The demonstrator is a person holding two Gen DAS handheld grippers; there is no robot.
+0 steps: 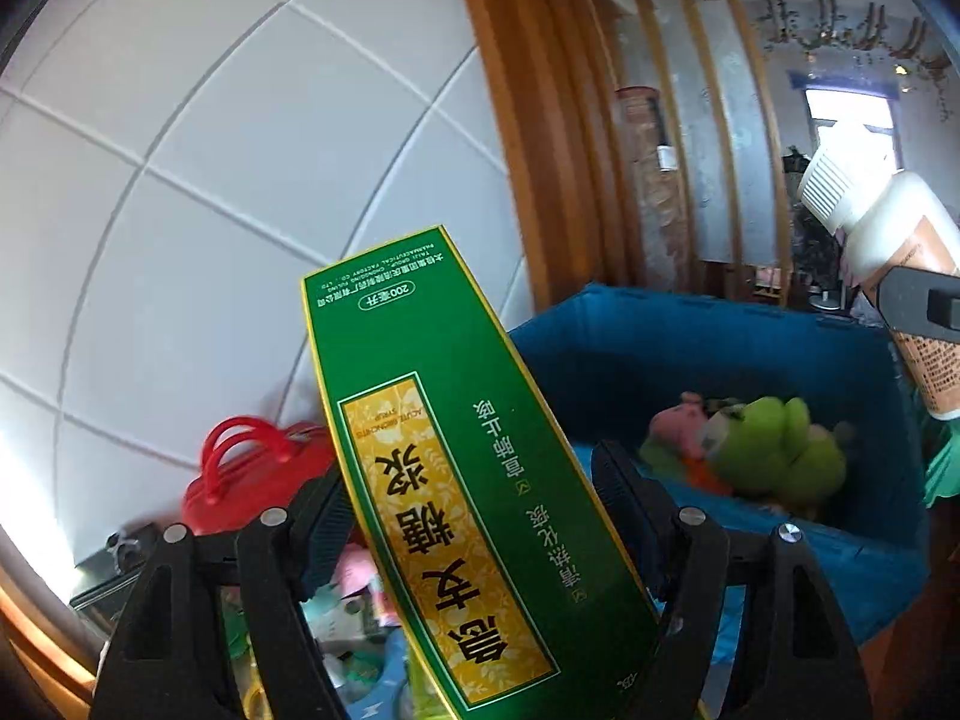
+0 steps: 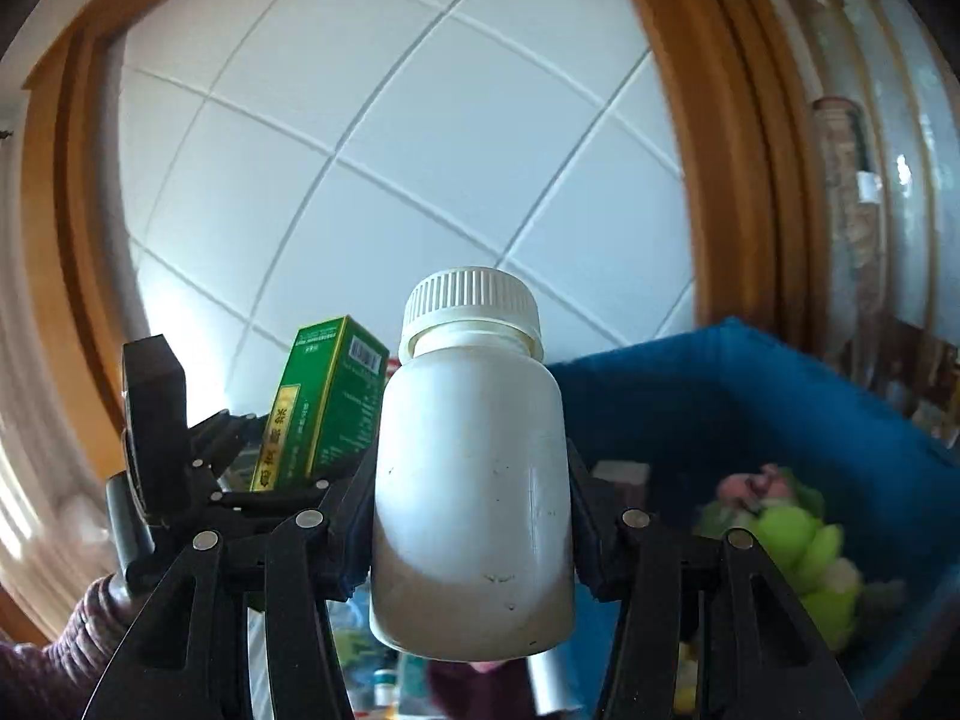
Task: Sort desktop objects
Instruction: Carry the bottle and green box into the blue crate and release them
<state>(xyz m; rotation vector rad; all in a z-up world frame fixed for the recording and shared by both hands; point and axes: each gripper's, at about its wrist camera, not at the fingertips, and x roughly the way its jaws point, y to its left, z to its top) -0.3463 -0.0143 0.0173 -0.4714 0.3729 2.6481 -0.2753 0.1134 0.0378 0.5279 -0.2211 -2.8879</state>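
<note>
Where bins wait, toys (image 1: 774, 450) inside.

A white tiled wall (image 1: 240, 150) filled the upper left of the frame. Wooden slats (image 1: 540, 120) ran down right of centre, with a bright window (image 1: 852, 114) at upper right.

Both wrist views, close, tilted upward, share the blue bin (image 1: 720, 348).
</note>
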